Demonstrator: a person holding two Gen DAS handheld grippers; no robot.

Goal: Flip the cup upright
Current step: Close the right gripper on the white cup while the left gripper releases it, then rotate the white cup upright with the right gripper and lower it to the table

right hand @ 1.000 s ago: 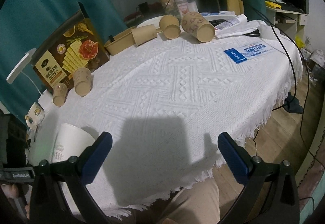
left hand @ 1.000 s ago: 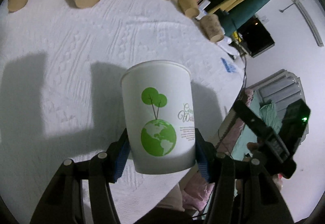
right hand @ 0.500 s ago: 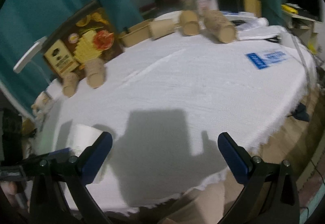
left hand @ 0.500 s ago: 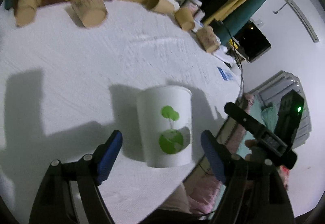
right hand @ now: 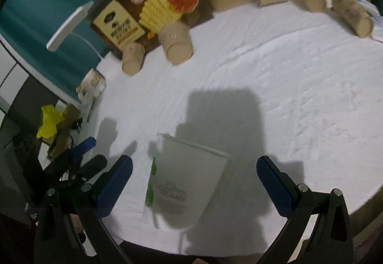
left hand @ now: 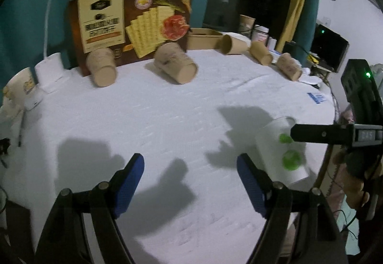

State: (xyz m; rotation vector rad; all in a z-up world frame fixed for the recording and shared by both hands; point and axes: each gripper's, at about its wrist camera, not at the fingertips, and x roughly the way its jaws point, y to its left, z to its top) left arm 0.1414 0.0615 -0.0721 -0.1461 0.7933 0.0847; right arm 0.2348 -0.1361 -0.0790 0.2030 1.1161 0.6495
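Right wrist: white cup (right hand: 186, 180) apparently stands upright, rim skyward.

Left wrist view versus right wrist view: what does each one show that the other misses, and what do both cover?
Only the left wrist view shows the black monitor beyond the table's far right edge and the blue-and-white card on the cloth.

Only the right wrist view shows the yellow bag off the table's left side, and the white cup standing rim up between the open right gripper fingers.

Both show that cup, the open left gripper, the toppled brown cups, the cracker box and the white tablecloth.
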